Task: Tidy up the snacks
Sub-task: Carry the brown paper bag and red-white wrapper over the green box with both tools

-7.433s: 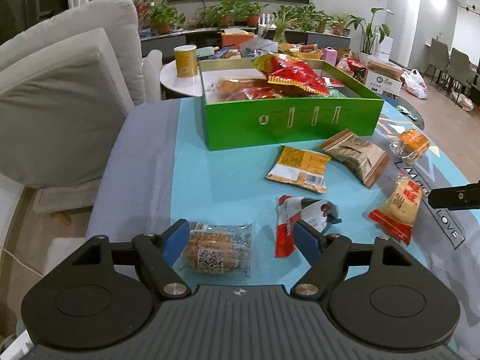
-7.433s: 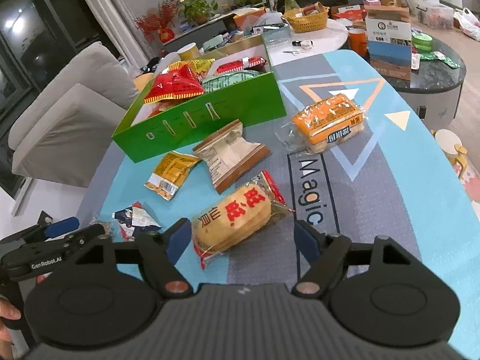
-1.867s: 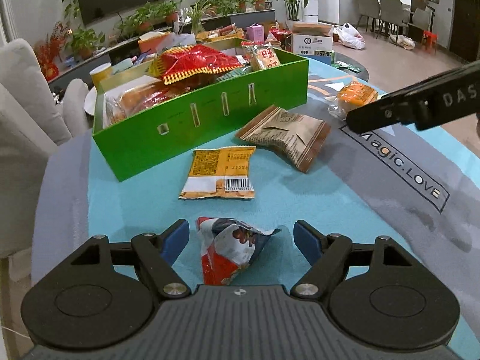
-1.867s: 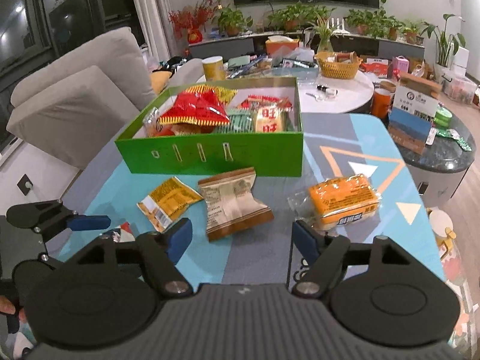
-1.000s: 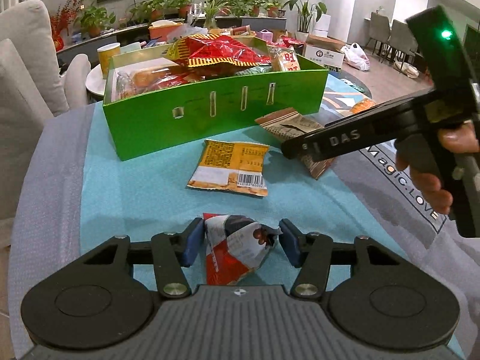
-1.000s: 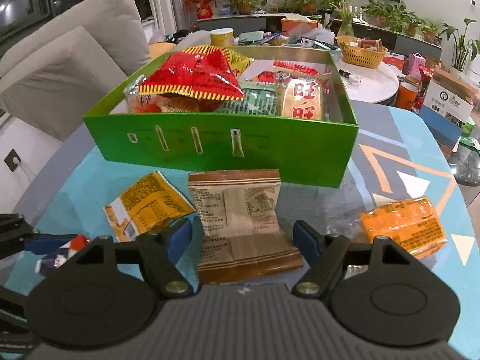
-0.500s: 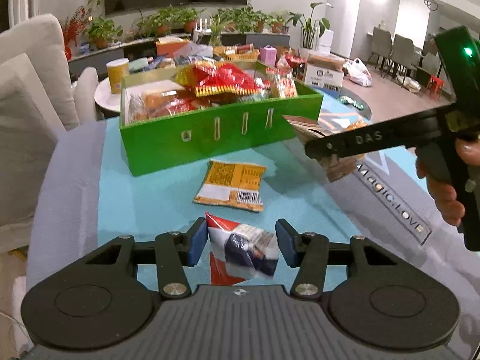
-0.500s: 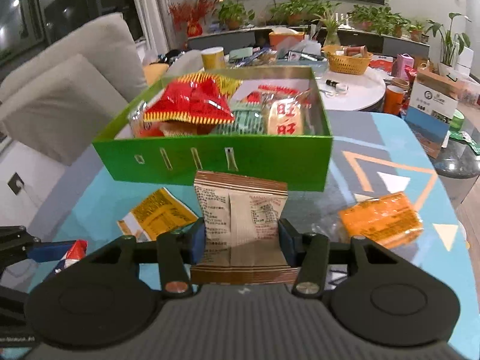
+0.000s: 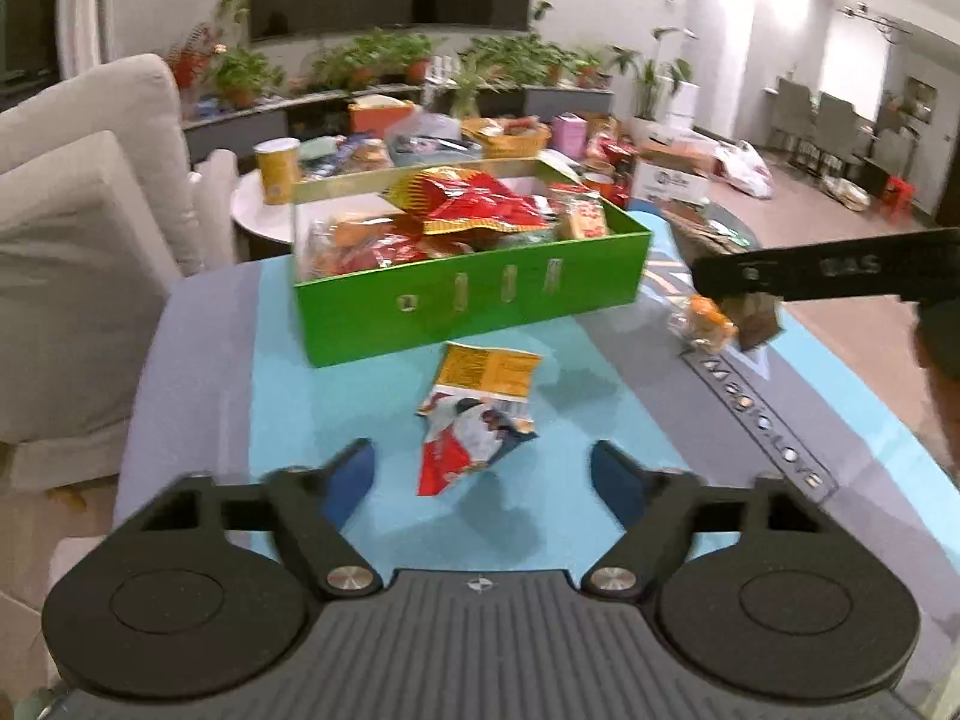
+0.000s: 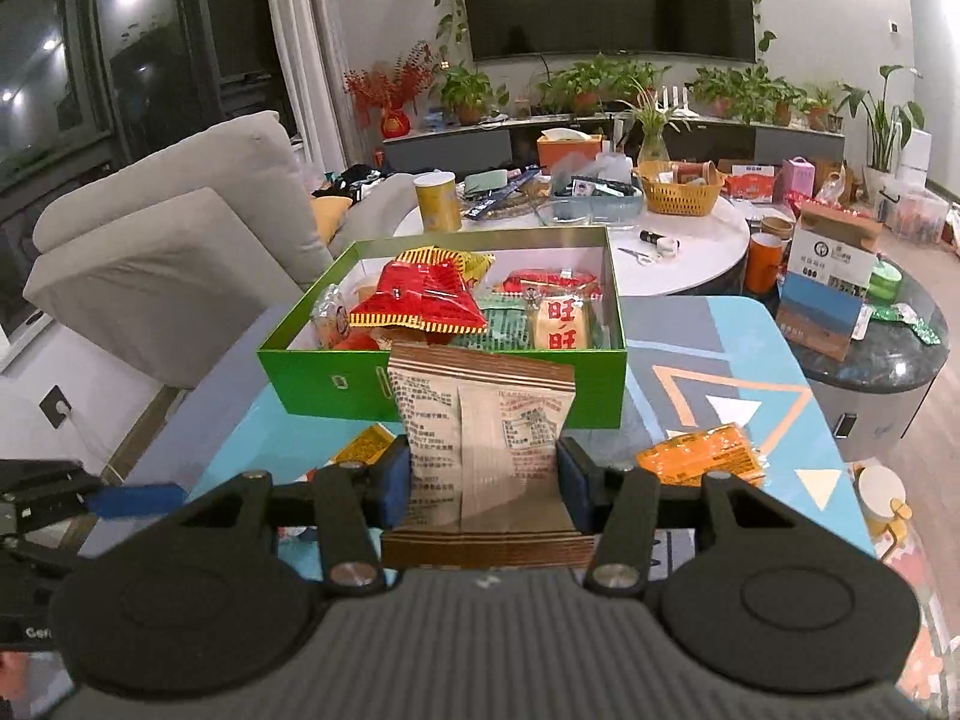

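A green box (image 9: 474, 300) full of snack packs stands at the back of the table; it also shows in the right wrist view (image 10: 300, 369). My left gripper (image 9: 480, 474) is open and raised, with a red, white and blue packet (image 9: 474, 435) loose ahead of it, over a yellow packet (image 9: 486, 369). My right gripper (image 10: 486, 483) is shut on a brown snack pack (image 10: 486, 438) and holds it up in front of the box. An orange pack (image 10: 699, 456) lies on the table to the right.
The right gripper's arm (image 9: 822, 270) crosses the upper right of the left wrist view. A grey sofa (image 10: 168, 252) stands on the left. A white round table (image 10: 690, 252) with a basket, cups and boxes stands behind the green box.
My left gripper has opened and let go of the red, white and blue packet, which now sits ahead of the jaws. My right gripper has lifted the brown pack higher towards the box.
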{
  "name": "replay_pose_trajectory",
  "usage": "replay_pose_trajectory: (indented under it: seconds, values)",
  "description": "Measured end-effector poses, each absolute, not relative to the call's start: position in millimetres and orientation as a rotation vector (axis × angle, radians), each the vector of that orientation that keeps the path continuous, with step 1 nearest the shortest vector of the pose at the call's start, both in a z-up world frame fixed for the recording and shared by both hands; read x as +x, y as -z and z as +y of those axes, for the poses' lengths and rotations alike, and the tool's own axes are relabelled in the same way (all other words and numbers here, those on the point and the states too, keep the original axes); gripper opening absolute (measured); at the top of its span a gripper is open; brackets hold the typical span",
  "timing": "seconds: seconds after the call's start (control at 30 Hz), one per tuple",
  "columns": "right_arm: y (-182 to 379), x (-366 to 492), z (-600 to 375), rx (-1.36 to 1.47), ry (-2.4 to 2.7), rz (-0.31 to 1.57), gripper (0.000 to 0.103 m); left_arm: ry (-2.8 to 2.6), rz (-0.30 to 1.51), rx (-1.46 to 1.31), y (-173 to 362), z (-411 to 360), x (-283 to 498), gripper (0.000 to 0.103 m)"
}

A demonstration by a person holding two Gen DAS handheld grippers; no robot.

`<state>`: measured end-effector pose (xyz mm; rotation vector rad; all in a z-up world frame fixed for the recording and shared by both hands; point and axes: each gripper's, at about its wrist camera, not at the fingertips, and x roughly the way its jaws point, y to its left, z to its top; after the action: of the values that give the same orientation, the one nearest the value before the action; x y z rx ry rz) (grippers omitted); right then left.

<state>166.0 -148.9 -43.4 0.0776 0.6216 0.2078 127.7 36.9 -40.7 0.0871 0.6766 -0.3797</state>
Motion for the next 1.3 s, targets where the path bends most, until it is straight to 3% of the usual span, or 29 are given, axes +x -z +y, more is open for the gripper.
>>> replay_pose_trajectory:
  seconds: [0.23,0.43,0.47,0.5,0.53,0.6,0.97,1.3]
  values:
    - [52.5,171.0,-151.1,0.093,-0.222,0.639,0.052,0.352,0.732,0.214,71.5,13.9,161.3,0.079]
    - [63.4,178.8,-154.4,0.108,-0.223,0.657,0.052,0.359,0.773,0.164,89.7,4.4,189.8,0.078]
    - [65.0,178.3,-155.0,0.111,-0.221,0.659,0.052,0.359,0.783,0.16,93.4,3.5,193.2,0.074]
    - [66.6,179.1,-156.0,0.113,-0.219,0.662,0.052,0.36,0.793,0.153,96.6,3.0,196.1,0.055]
    - [68.2,179.4,-156.5,0.114,-0.218,0.664,0.052,0.351,0.801,0.143,99.0,2.9,197.2,0.046]
    - [70.0,178.6,-156.7,0.117,-0.215,0.67,0.052,0.341,0.784,0.125,97.1,6.3,194.6,0.037]
    - [43.5,161.4,-154.8,0.118,-0.212,0.615,0.052,0.399,0.649,0.074,33.4,20.2,156.2,0.036]
    - [-0.7,181.2,-145.4,0.12,-0.22,0.554,0.052,0.339,0.55,0.078,-30.3,18.7,178.4,0.037]
